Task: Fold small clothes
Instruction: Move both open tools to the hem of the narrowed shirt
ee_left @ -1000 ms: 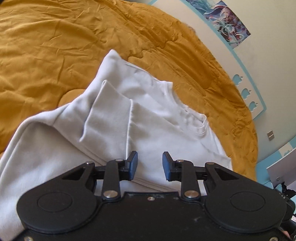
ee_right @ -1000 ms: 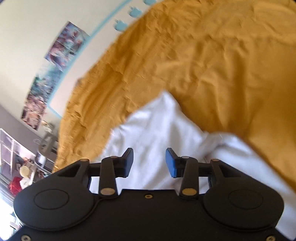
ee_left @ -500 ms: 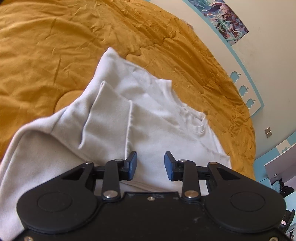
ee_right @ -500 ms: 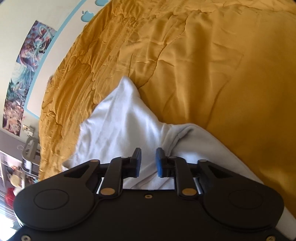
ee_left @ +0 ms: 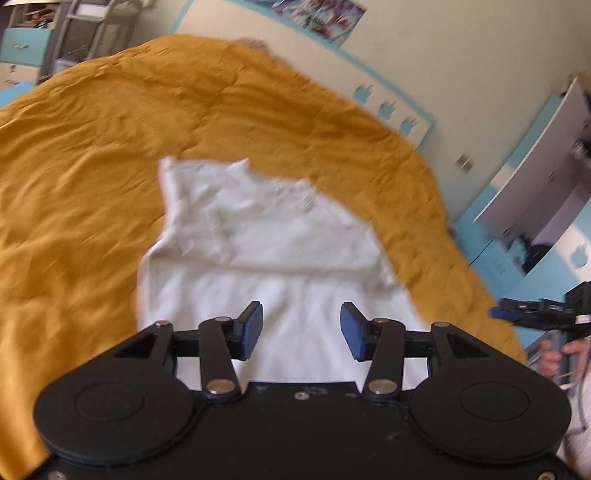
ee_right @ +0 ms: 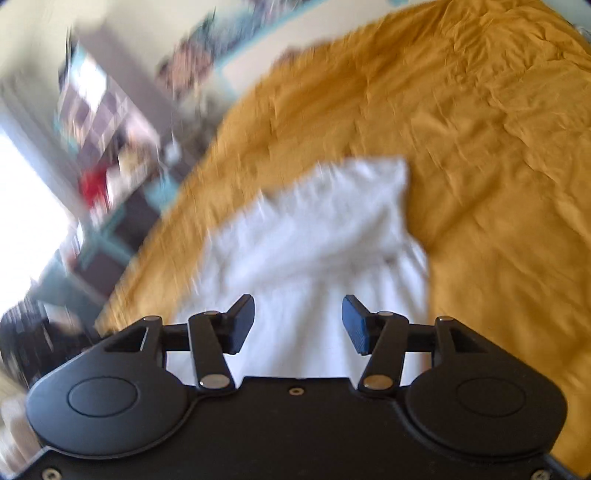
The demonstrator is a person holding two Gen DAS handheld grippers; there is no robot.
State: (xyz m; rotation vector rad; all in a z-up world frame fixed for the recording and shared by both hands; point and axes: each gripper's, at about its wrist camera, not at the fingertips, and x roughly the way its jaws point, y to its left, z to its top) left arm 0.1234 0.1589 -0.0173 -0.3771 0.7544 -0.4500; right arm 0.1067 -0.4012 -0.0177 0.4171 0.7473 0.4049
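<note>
A small white garment (ee_left: 273, 240) lies folded flat on the mustard-yellow bedspread (ee_left: 74, 184). It also shows in the right wrist view (ee_right: 317, 229), blurred by motion. My left gripper (ee_left: 301, 330) is open and empty, raised above the garment's near edge. My right gripper (ee_right: 298, 323) is open and empty too, above the near part of the garment. The right gripper and the hand holding it show at the right edge of the left wrist view (ee_left: 532, 317).
The bedspread (ee_right: 498, 166) covers the whole bed around the garment. A cream wall with a blue border and posters (ee_left: 317, 11) runs behind the bed. Blue and white furniture (ee_left: 535, 206) stands at the right. Shelves (ee_right: 103, 122) stand at the left in the right wrist view.
Both grippers have pulled back and risen from the garment. The right gripper, nearly shut half a second ago, is now wide open. The left jaws opened wider. The garment now lies flatter.
</note>
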